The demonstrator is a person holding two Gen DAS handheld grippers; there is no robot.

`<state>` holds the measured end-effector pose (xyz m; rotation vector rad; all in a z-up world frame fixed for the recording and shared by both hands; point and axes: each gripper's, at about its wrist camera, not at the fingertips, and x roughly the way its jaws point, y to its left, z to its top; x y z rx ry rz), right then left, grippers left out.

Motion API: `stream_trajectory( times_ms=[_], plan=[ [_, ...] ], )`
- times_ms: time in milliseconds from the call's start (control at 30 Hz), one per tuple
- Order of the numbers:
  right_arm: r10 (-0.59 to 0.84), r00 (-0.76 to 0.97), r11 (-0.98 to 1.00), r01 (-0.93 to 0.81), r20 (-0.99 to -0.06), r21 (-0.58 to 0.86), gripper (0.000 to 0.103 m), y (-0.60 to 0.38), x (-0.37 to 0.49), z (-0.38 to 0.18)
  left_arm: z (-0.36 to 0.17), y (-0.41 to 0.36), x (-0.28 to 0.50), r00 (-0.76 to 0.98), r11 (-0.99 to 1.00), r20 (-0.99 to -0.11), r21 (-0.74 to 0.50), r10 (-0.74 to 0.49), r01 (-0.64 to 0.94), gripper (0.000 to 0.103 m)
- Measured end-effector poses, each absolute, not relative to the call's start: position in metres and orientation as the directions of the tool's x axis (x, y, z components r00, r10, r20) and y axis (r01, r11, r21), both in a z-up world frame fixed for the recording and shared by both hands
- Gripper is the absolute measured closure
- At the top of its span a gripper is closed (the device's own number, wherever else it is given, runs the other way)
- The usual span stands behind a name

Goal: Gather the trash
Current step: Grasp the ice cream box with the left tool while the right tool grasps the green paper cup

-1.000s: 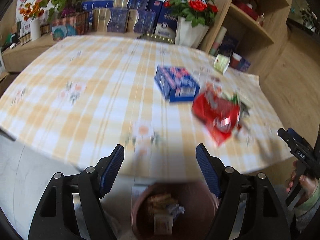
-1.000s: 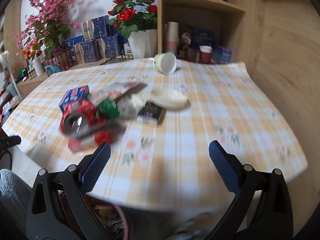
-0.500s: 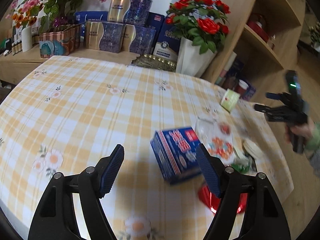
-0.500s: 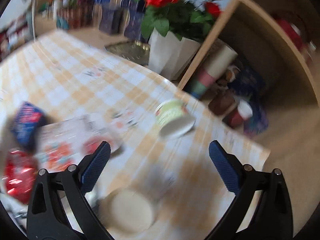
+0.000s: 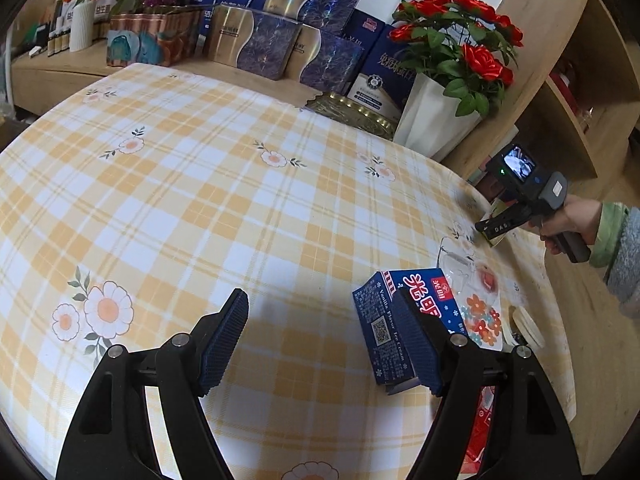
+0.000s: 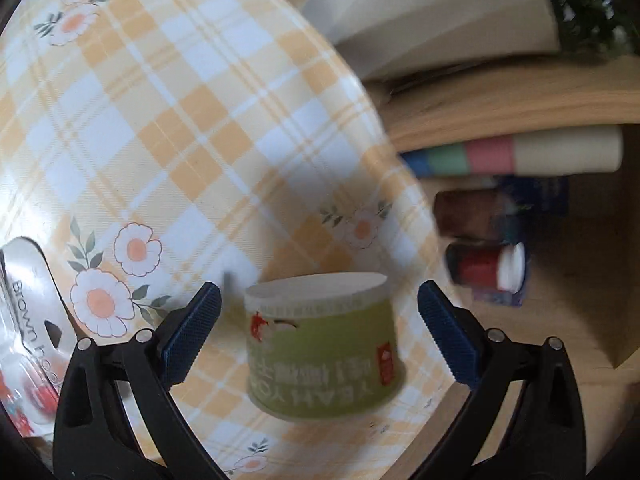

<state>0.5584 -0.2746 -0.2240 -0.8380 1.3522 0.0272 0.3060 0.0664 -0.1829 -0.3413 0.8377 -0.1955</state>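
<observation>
Only the right wrist view shows the green yogurt cup (image 6: 320, 344) lying on its side between the spread fingers of the right gripper (image 6: 319, 320), neither pad touching it, beside a clear hook package (image 6: 28, 320). The left wrist view shows the left gripper (image 5: 322, 340) wide apart, its right finger in front of a blue vanilla ice cream box (image 5: 384, 336), with red wrapper (image 5: 478, 432) beyond. From here the right gripper (image 5: 500, 222) sits at the far edge of the yellow plaid tablecloth (image 5: 200, 200). Behind stand gift boxes (image 5: 256, 40), red roses (image 5: 464, 36) and a wooden shelf (image 5: 560, 80).
</observation>
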Motion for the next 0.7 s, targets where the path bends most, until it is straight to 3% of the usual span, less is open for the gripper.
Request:
stream_trajectory(
  times_ms=[33,67,233,333,533,667,700],
  plan=[
    [-0.436,0.258,0.725,-0.467,-0.862,-0.506,0.024,-0.277,0.558,-0.223,-0.184,0.065,0.307,0.653,0.931,-0.696,-0.363,-0.298,0.038,0.030],
    [-0.428,0.257,0.734,-0.461,-0.866,-0.499,0.026,-0.281,0.555,-0.221,-0.184,0.064,0.308,0.650,0.932,-0.699,-0.359,-0.297,0.040,0.030],
    [-0.274,0.312,0.825,-0.410,-0.910,-0.389,0.027,-0.299,0.535,-0.197,-0.184,0.058,0.311,0.632,0.923,-0.704,-0.381,-0.324,0.050,0.030],
    [-0.096,0.410,0.913,-0.326,-0.907,-0.244,0.027,-0.314,0.508,-0.169,-0.182,0.050,0.311,0.617,0.917,-0.707,-0.395,-0.346,0.062,0.030],
    [0.213,0.642,0.975,-0.183,-0.737,0.123,0.027,-0.337,0.425,-0.138,-0.176,0.025,0.317,0.593,0.912,-0.715,-0.400,-0.371,0.089,0.030],
    [0.248,0.718,0.965,-0.123,-0.650,0.233,0.027,-0.335,0.378,-0.142,-0.178,0.004,0.321,0.561,0.912,-0.732,-0.393,-0.386,0.115,0.029],
    [0.248,0.734,0.961,-0.106,-0.632,0.254,0.027,-0.334,0.365,-0.142,-0.178,-0.003,0.323,0.552,0.913,-0.738,-0.390,-0.388,0.119,0.024]
  ],
)
